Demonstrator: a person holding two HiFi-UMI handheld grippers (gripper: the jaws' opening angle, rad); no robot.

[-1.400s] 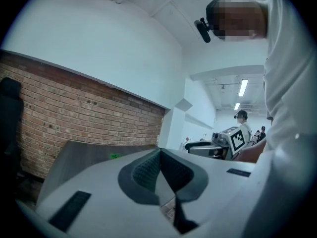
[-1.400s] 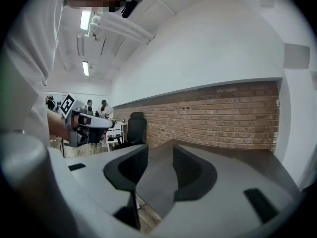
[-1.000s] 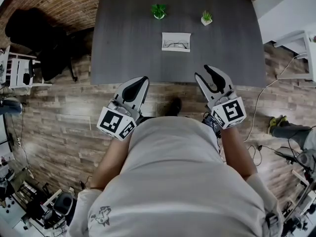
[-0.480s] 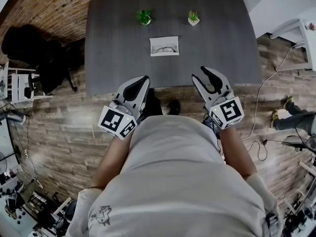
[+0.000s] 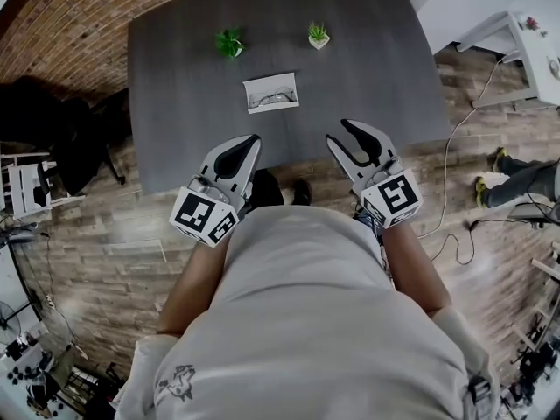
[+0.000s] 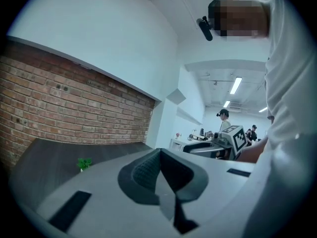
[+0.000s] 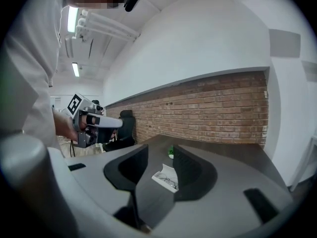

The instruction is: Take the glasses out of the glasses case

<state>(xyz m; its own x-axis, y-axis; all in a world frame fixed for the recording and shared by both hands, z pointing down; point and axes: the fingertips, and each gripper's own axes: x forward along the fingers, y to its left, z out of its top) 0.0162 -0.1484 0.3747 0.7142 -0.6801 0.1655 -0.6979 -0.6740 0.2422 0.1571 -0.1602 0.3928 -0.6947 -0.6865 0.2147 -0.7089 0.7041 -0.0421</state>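
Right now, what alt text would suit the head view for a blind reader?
An open white glasses case with glasses inside lies on a dark table, two small plants beyond it. The person holds the left hand-held gripper shut and the right hand-held gripper open, both empty, at the table's near edge.

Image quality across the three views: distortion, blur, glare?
Head view: heavy fisheye, table edges bow, glasses case small but sharp. Left gripper view: dark vignette, shut left tool soft up close, ceiling lights blown out. Right gripper view: same vignette, open right tool frames the case clearly.
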